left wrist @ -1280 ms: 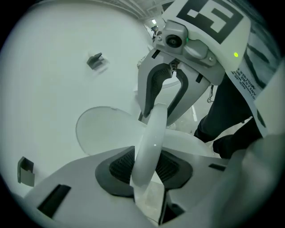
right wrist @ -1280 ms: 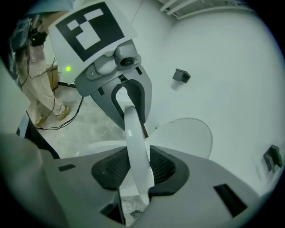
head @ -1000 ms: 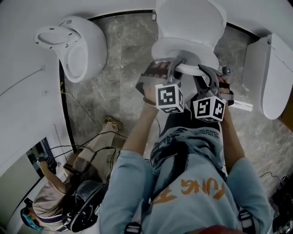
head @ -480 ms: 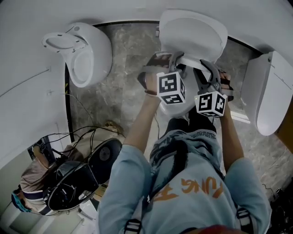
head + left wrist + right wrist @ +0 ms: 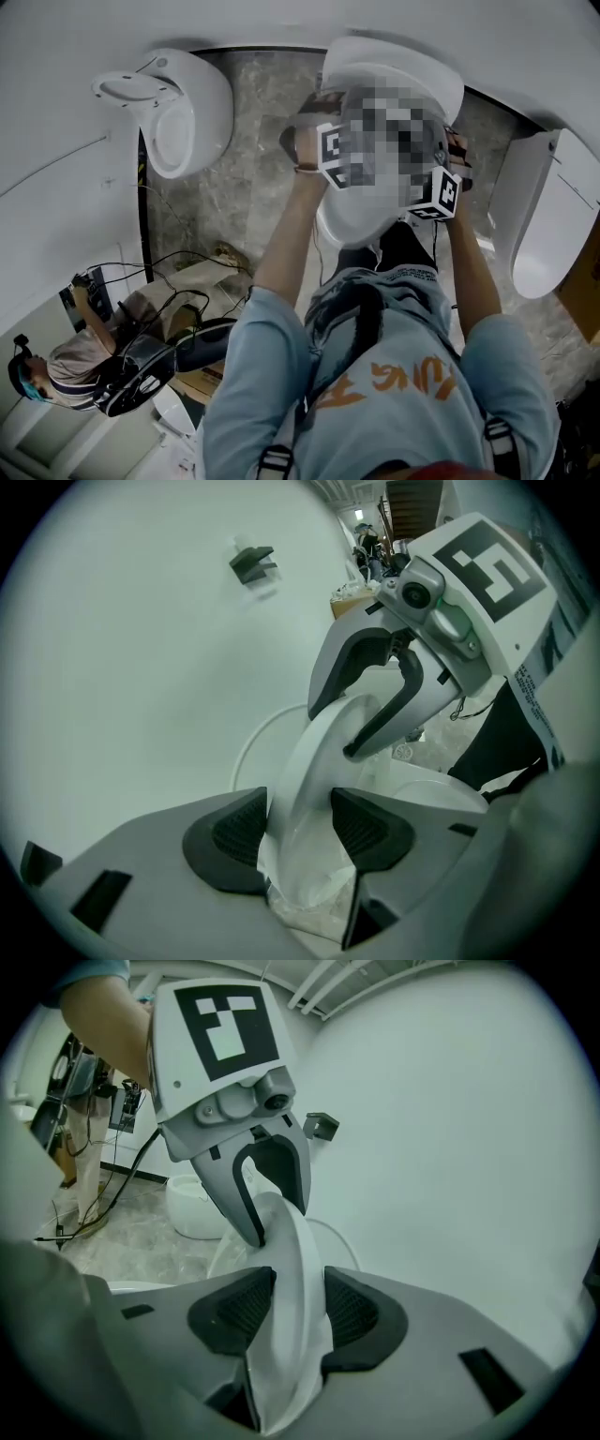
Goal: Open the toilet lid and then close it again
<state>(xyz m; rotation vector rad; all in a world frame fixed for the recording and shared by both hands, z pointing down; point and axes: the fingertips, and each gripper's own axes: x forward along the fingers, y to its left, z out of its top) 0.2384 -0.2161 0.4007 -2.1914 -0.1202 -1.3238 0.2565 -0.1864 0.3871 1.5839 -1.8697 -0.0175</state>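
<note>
The lid (image 5: pixel 309 752), raised off the toilet (image 5: pixel 349 220) at 12 o'clock in the head view, is gripped at its rim by the left gripper (image 5: pixel 298 829) and the right gripper (image 5: pixel 298 1309). Both pairs of jaws, lately widened, are set half open, with pads pressed on it.

I take this for a showroom or test space for bathroom fittings, not a working washroom. The toilet (image 5: pixel 352 220) in front of me has a second toilet (image 5: pixel 178 108) to its left and a third toilet (image 5: pixel 548 216) to its right. All three stand in the open along one curved white wall (image 5: pixel 56 169), on a grey marble floor (image 5: pixel 253 159). Clear plastic wrap (image 5: pixel 305 897) clings to the toilet lid (image 5: pixel 309 761). Cables (image 5: pixel 178 272) trail across the floor to a seated person (image 5: pixel 66 366) beside dark equipment (image 5: pixel 141 380).
</note>
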